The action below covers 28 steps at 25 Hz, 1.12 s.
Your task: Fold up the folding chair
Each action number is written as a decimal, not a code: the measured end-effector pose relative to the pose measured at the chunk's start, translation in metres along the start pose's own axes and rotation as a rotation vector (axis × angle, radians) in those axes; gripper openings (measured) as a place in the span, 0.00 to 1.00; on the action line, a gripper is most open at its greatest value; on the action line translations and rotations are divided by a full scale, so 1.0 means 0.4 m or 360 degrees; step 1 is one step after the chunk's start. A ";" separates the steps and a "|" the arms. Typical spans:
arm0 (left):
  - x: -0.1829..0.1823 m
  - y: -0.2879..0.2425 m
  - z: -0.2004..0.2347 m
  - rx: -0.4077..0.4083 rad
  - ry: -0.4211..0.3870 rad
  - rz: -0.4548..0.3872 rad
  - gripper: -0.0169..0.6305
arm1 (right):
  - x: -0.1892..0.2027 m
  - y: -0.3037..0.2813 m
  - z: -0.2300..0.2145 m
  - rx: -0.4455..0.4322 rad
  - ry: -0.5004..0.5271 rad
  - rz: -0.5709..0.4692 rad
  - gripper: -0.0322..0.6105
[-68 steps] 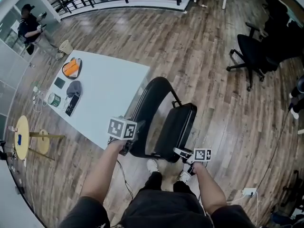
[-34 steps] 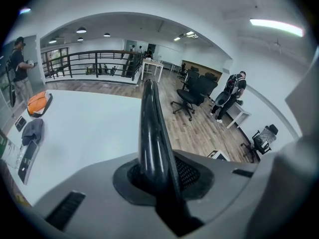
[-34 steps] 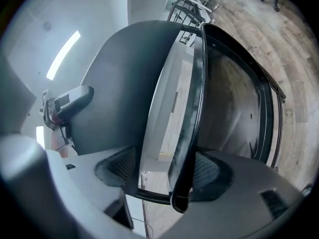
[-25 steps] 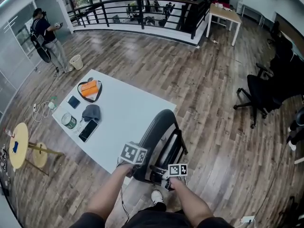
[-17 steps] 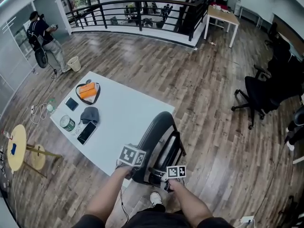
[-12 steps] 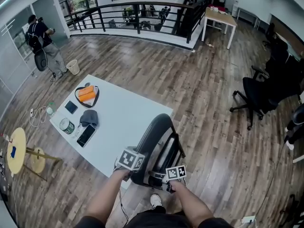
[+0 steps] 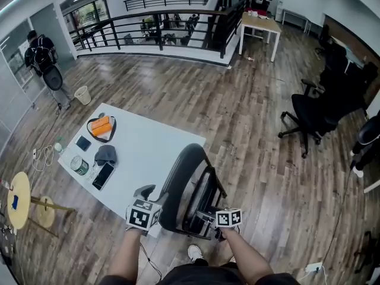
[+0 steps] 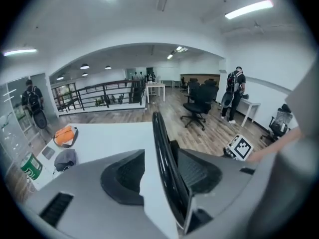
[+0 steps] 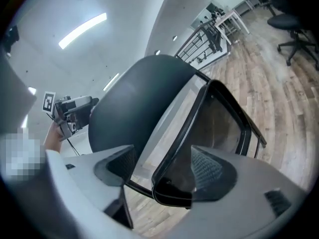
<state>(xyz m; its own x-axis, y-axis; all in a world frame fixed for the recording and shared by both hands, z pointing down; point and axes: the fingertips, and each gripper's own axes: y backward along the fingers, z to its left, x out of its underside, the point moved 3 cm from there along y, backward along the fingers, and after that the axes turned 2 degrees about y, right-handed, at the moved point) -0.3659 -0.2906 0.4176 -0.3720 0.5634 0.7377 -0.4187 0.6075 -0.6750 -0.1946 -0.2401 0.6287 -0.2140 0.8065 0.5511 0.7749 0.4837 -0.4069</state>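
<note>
The black folding chair (image 7: 187, 180) stands folded almost flat beside the white table (image 7: 151, 138), its seat tipped up against the backrest. My left gripper (image 7: 148, 193) hangs just left of the backrest and apart from it. In the left gripper view its jaws are opening wide (image 8: 160, 173); the backrest's thin edge (image 8: 162, 143) runs between them with no pad pressing on it. My right gripper (image 7: 209, 217) is at the seat's near lower corner. In the right gripper view that corner of the seat frame (image 9: 172, 195) lies between the jaws (image 9: 163, 168), with floor showing beside the left pad.
On the table lie an orange thing in a dark case (image 7: 100, 126), a grey cap (image 7: 105, 154), a phone (image 7: 103, 175) and a tin (image 7: 79, 165). A black office chair (image 7: 309, 114) stands at the right. A round wooden stand (image 7: 18, 198) is at the left. A railing (image 7: 154, 28) is far back.
The seat has swung up against the backrest. My left gripper has let go of the backrest, opened and drawn up and to the left. My right gripper has shifted along the seat's lower edge.
</note>
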 end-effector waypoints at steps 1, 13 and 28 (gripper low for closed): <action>-0.012 0.023 -0.003 -0.0007 0.0029 -0.0072 0.34 | -0.012 0.025 0.011 0.0030 0.0041 -0.0044 0.58; -0.105 0.122 -0.293 0.0244 0.0166 -0.0701 0.04 | -0.180 0.475 0.289 0.0408 0.0545 -0.0911 0.41; 0.005 0.225 -0.826 0.0392 0.0125 -0.0937 0.03 | 0.068 1.079 0.369 0.1238 0.1155 -0.1139 0.07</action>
<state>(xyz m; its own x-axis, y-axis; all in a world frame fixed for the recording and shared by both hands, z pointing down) -0.1306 -0.0500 0.3550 0.0360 0.2200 0.9748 -0.7159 0.6863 -0.1285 0.0461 0.0408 0.3606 0.1250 0.0351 0.9915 0.0192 0.9991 -0.0378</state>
